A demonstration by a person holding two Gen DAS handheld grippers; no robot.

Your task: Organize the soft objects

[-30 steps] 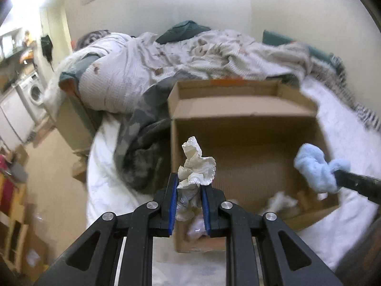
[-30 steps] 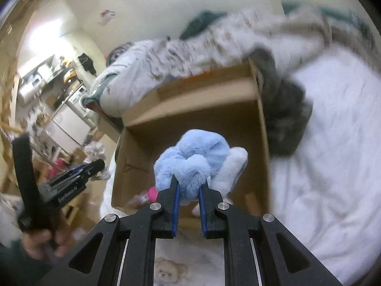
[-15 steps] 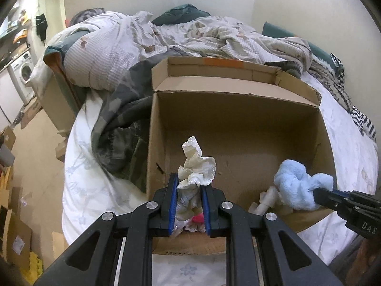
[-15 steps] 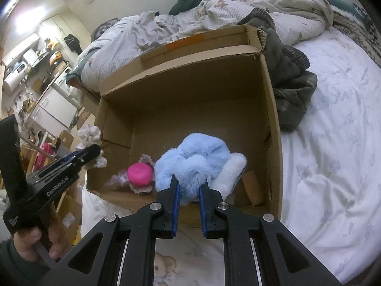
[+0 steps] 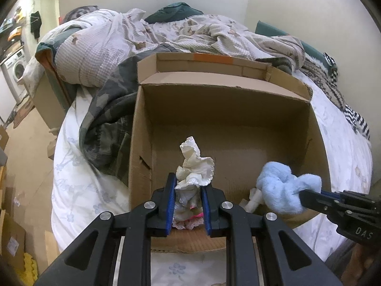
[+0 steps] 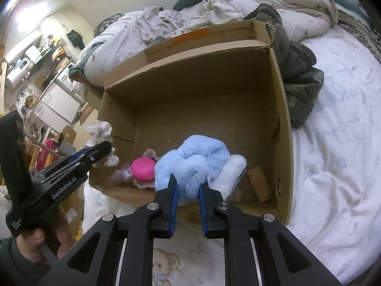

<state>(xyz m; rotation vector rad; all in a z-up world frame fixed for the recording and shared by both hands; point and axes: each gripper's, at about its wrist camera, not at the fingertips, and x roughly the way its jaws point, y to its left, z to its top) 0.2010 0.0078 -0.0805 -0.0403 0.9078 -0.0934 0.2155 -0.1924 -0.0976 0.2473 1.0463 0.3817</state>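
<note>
An open cardboard box (image 5: 228,109) (image 6: 283,124) stands on the bed. My left gripper (image 5: 188,186) is shut on a white frilly cloth (image 5: 195,166) and holds it over the box's near edge; it also shows in the right wrist view (image 6: 100,131). My right gripper (image 6: 188,183) is shut on a fluffy light blue plush (image 6: 197,157) over the box's near side; the plush shows in the left wrist view (image 5: 283,190) at the right. Inside the box lie a pink item with lace trim (image 6: 142,169), a white fluffy item (image 6: 231,171) and a small cardboard piece (image 6: 259,186).
The box sits on a white bed sheet (image 6: 333,143). A camouflage garment (image 5: 107,124) lies against the box's left side and a crumpled quilt (image 5: 166,38) behind it. Floor with boxes and a washing machine (image 5: 14,74) is at far left.
Both views have closed in on the box and tilted down into it. Both grippers stay shut on their items over the near edge.
</note>
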